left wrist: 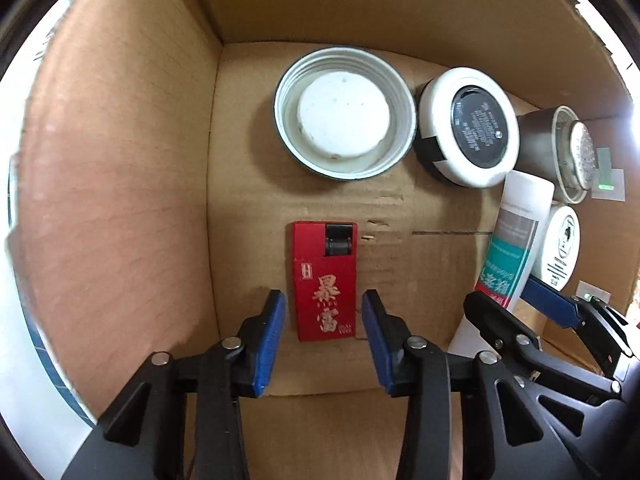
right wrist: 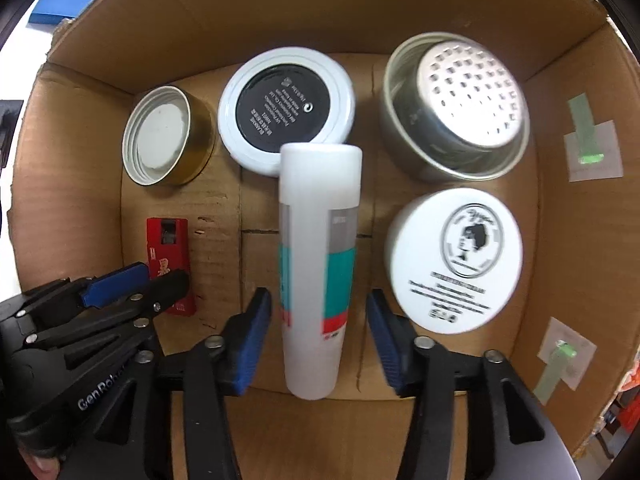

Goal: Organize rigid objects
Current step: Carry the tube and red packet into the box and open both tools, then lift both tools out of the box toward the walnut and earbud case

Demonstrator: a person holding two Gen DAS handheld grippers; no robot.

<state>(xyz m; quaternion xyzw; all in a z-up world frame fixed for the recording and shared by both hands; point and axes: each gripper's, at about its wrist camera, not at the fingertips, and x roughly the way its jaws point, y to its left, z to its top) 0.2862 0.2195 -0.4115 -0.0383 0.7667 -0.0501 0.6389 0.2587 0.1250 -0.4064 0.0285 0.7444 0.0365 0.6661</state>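
Both grippers reach into a cardboard box [left wrist: 120,184]. My left gripper [left wrist: 324,320] is open, its blue pads either side of a red lighter [left wrist: 324,284] that lies flat on the box floor, not touching it. My right gripper [right wrist: 318,328] is open around a white tube with teal and red bands [right wrist: 318,248], which lies on the floor between the pads. The tube also shows in the left wrist view [left wrist: 516,240]. The right gripper [left wrist: 532,300] shows there too, and the left gripper [right wrist: 136,280] shows in the right wrist view.
Along the box's back wall lie a gold-rimmed lid [right wrist: 168,136], a white jar with a black base [right wrist: 286,116] and a metal strainer cup [right wrist: 460,108]. A white round tin [right wrist: 454,258] lies right of the tube. Green tape tabs [right wrist: 588,132] mark the right wall.
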